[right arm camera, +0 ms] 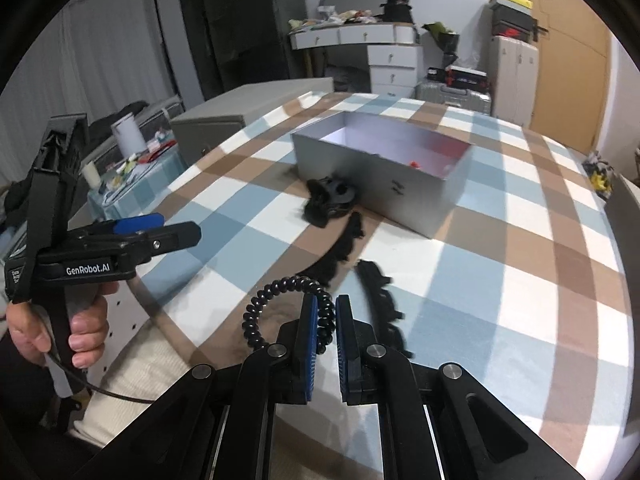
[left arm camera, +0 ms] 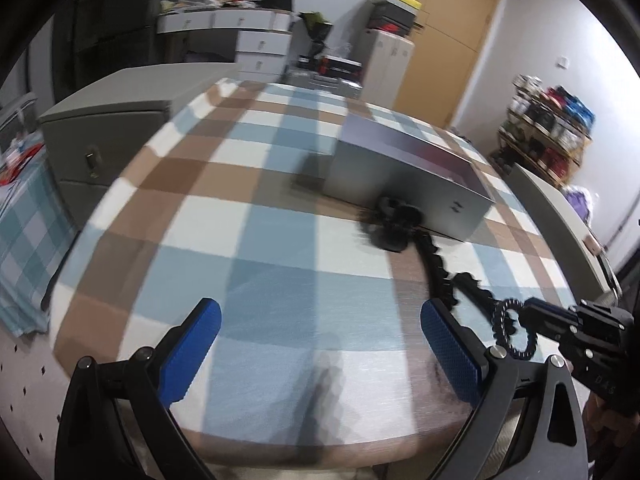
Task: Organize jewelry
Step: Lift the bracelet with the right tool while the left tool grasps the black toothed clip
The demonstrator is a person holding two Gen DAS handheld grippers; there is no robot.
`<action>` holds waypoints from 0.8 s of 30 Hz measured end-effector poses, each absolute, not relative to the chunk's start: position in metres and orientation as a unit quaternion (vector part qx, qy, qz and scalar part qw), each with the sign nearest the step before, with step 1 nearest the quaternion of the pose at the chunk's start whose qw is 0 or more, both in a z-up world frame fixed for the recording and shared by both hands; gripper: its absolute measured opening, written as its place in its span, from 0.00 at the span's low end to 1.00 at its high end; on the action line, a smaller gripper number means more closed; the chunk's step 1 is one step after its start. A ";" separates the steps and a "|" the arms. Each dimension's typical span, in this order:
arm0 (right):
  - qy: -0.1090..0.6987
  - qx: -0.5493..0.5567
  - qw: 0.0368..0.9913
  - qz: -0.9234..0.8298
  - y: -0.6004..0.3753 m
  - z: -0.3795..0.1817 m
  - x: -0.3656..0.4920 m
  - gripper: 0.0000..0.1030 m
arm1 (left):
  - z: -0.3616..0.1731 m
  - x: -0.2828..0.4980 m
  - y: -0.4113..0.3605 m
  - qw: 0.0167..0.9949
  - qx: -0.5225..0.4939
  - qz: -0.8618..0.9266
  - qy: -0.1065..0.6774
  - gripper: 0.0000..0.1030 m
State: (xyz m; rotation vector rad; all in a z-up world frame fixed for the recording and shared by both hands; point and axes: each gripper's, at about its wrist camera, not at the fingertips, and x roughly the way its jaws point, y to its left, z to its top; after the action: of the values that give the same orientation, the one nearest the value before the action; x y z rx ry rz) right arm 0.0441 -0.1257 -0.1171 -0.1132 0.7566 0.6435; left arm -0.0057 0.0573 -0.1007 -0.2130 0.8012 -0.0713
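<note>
The right tool (right arm camera: 326, 320), angled downward, pinches one black coiled bracelet (right arm camera: 280, 300); the left tool (left arm camera: 320, 344) hovers spread above the counter (left arm camera: 280, 240), one grey box (right arm camera: 384, 168) far.

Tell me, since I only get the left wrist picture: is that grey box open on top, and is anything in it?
Observer: Yes, the grey box is open on top, and a small red item lies inside near its right wall.
Operator: Do the fingers at my right edge really pinch that black coil ring?
Observer: Yes. The right fingers are closed on the black coil ring, and most of the loop sticks out to their left.
Operator: Who holds the tool my camera sits on?
Observer: A bare hand grips the handle behind the left fingers.
</note>
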 end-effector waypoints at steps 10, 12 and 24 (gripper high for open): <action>0.349 0.027 0.901 0.257 -0.185 -0.116 0.060 0.08 | -0.105 0.023 0.003 0.895 -0.079 -0.120 0.423 0.95; 0.348 0.040 0.904 0.245 -0.198 -0.119 0.063 0.08 | -0.102 0.023 -0.010 0.893 -0.077 -0.146 0.418 0.95; 0.346 0.094 0.911 0.205 -0.252 -0.131 0.066 0.08 | -0.104 0.040 -0.102 0.867 0.113 -0.260 0.410 0.95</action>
State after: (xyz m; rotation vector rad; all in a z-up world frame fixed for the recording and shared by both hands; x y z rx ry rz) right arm 0.0662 -0.2517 -0.1310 0.1930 0.7129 0.4235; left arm 0.0397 -0.1023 -0.1044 0.2373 0.8590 -0.5450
